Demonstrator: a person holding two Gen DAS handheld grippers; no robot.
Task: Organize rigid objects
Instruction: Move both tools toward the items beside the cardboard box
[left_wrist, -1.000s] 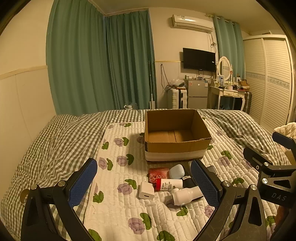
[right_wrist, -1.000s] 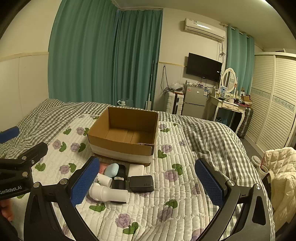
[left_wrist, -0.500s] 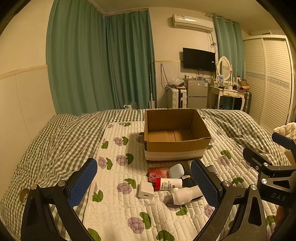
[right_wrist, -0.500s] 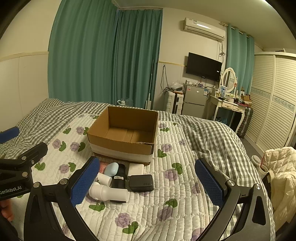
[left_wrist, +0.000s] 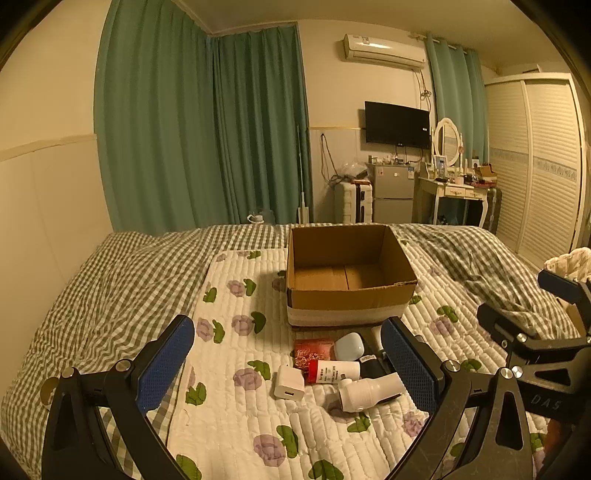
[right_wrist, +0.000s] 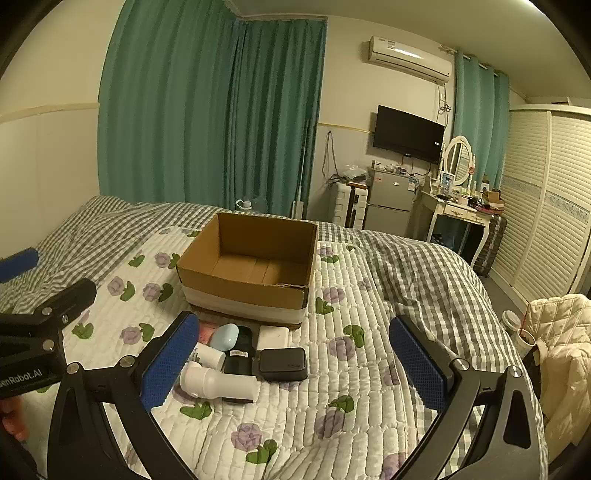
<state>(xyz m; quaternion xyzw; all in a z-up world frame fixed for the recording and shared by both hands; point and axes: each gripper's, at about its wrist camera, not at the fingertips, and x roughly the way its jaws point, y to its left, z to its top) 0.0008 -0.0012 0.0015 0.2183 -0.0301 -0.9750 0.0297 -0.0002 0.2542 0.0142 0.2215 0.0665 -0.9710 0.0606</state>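
An open, empty cardboard box (left_wrist: 351, 280) (right_wrist: 251, 269) stands on the floral quilt. In front of it lies a cluster of small objects: a white charger cube (left_wrist: 289, 383), a red-capped white tube (left_wrist: 334, 370), a red packet (left_wrist: 314, 349), a pale blue case (left_wrist: 349, 346) (right_wrist: 224, 336), a white bottle (left_wrist: 369, 392) (right_wrist: 218, 382), a black cylinder (right_wrist: 238, 356), a black case (right_wrist: 283, 363) and a white box (right_wrist: 273, 336). My left gripper (left_wrist: 288, 365) and right gripper (right_wrist: 295, 362) are both open and empty, held above the bed short of the cluster.
The floral quilt (left_wrist: 236, 369) lies over a checked duvet (left_wrist: 110, 280) on the bed. Beyond the bed stand green curtains (left_wrist: 207, 129), a small fridge (left_wrist: 393, 192), a dressing table (left_wrist: 456, 192) and a white wardrobe (left_wrist: 535, 162). A cream jacket (right_wrist: 557, 354) sits at the right.
Both views have shifted very slightly; the objects and box have not moved and both grippers stay open.
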